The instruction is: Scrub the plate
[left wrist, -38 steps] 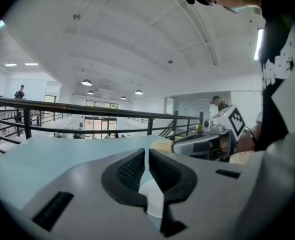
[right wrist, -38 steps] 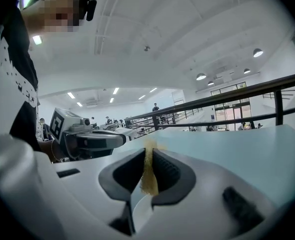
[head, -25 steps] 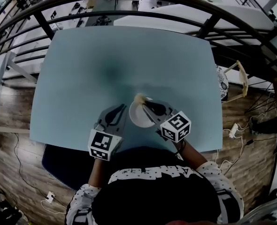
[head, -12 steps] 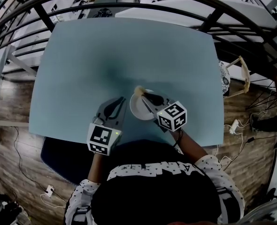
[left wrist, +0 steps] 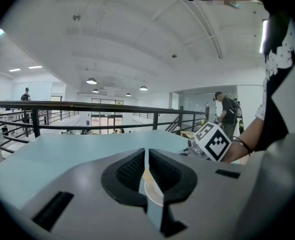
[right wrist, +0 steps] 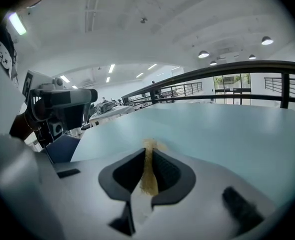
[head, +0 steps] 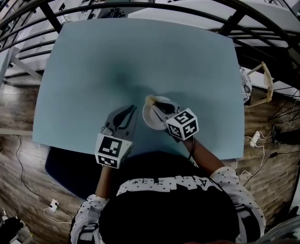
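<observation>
A small white plate [head: 150, 120] lies on the light blue table [head: 140, 60] near its front edge. My right gripper [head: 158, 107] reaches over the plate from the right and is shut on a tan sponge [head: 151, 101]. The sponge rests at the plate's far left rim. In the right gripper view the sponge [right wrist: 149, 170] fills the slit between the jaws of the right gripper [right wrist: 148, 156]. My left gripper [head: 131, 111] lies just left of the plate, shut, with nothing held. The left gripper view shows the plate [left wrist: 155, 194] through the narrow gap of the left gripper [left wrist: 146, 161].
A dark metal railing [head: 155, 6] curves round the table's far side. A wooden frame [head: 264, 88] stands on the wood floor to the right, where cables [head: 257, 136] lie. The table's front edge runs close under both grippers. A person [left wrist: 227, 114] stands far off.
The right gripper has shifted a little left over the plate with the sponge still in it. The left gripper has stayed beside the plate.
</observation>
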The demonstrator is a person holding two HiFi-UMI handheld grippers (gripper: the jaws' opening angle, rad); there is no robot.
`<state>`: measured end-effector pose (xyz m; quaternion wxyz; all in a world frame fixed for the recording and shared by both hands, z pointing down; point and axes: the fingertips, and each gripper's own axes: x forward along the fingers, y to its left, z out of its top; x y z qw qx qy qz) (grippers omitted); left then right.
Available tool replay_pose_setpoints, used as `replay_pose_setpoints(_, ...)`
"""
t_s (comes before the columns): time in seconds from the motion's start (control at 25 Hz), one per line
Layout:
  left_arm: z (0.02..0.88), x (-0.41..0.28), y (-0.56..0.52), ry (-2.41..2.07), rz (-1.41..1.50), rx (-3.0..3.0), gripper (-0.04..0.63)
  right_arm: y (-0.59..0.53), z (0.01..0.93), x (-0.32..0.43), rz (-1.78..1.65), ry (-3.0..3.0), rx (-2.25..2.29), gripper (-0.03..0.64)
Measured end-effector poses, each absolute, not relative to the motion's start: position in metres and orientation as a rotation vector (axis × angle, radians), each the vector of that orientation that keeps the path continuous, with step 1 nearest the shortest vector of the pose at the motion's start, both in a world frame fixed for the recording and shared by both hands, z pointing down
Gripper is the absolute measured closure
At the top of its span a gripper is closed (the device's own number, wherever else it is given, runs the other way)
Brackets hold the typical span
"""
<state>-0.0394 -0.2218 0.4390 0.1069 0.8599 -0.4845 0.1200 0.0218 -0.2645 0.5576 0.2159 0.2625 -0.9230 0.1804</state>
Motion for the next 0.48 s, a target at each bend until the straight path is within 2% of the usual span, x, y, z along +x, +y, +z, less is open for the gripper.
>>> replay_pose_setpoints(0.48, 0.4397, -0.0395, -0.2224, -1.431, 0.362, 2.531, 0.58, -0.2709, 0.5673, 0.0227, 0.485, -2.527, 0.745, 0.565)
